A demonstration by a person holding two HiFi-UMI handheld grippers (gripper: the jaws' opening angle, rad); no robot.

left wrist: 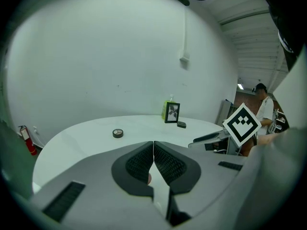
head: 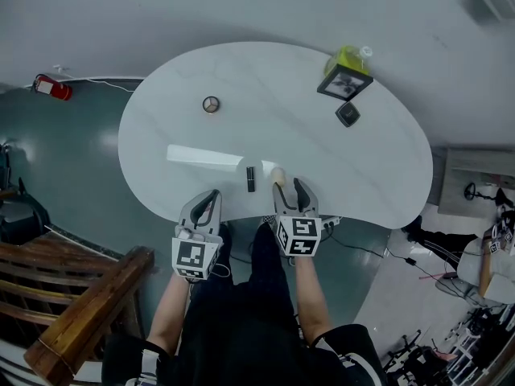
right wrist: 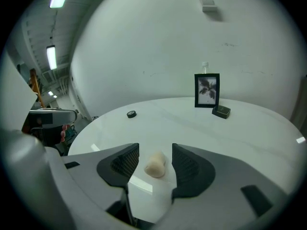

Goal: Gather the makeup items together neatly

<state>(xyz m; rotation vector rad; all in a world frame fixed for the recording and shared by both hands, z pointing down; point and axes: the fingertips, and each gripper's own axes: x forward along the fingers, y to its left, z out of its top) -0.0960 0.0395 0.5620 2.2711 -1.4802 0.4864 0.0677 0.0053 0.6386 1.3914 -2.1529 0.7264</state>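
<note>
A soft beige egg-shaped makeup sponge [right wrist: 155, 166] is lying on the white bean-shaped table [head: 265, 79], close to the near edge. The right gripper [head: 289, 188] is held over it, tipped down, and its two fingers are spread apart with the sponge between them. The sponge is not touched by the pads, so it is not being held; it is resting on the table by itself. A short black makeup stick [head: 250, 178] is lying just beside the sponge, on its left. That is probably why the sponge is in this spot: a small pile is being made near the person.

The left gripper [left wrist: 153, 145] is held at the table's near edge, with its fingers pressed together. Nothing can be seen gripped in them. A tiny pale spot shows in the gap, but what it is cannot be told. This gripper is likely held out of the way while the other side works.

Two makeup things lie far from the pile. A small round dark pot [head: 211, 104] is sitting alone, well apart on the left side. A small dark square case [head: 347, 114] is resting at the far right, just in front of a black picture frame [head: 344, 82] with a green box [head: 352, 55] behind it. These two are judged to be needed next, so the job looks about half done.
</note>
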